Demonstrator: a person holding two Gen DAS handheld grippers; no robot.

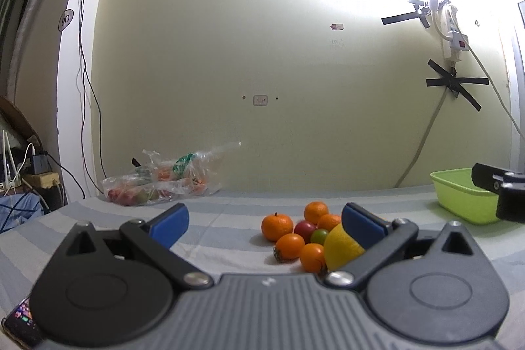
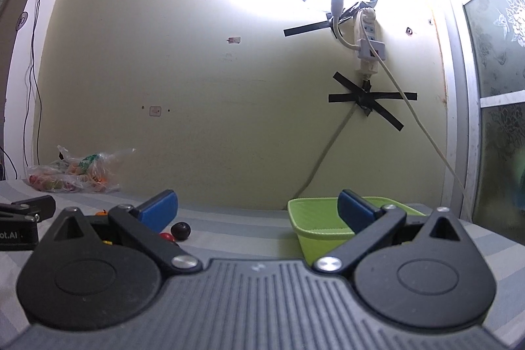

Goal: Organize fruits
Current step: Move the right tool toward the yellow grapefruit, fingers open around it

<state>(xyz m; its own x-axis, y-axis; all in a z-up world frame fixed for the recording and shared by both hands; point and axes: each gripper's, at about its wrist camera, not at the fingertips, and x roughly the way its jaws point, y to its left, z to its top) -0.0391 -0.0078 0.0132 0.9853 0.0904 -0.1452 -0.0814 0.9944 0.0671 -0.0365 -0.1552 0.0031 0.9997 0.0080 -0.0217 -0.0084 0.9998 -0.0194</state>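
From the left wrist view the whole fruit pile point(image 1: 303, 236) shows on the striped tabletop point(image 1: 210, 238): several tangerines point(image 1: 277, 227), a red fruit point(image 1: 304, 229), a small green one point(image 1: 319, 236) and a big yellow citrus point(image 1: 341, 246), all touching in one cluster. The left tool point(image 1: 264, 223) stands with its blue fingers point(image 1: 170, 225) wide apart and nothing between them; its right finger hides part of the yellow citrus.

The right wrist view loses most of that pile behind the right tool's own linkage. Only a dark round fruit point(image 2: 181, 231), a bit of red beside it and a sliver of orange peek out. What it does show better is the green basket point(image 2: 315, 220), seen from its open top, with no fruit visible inside, though the tool's right finger covers part of it. The right tool point(image 2: 257, 210) is also spread open and empty.

In the left view the basket is cut off by the other tool's dark body. A clear plastic bag point(image 1: 160, 182) against the wall holds more fruit, too blurred to name.
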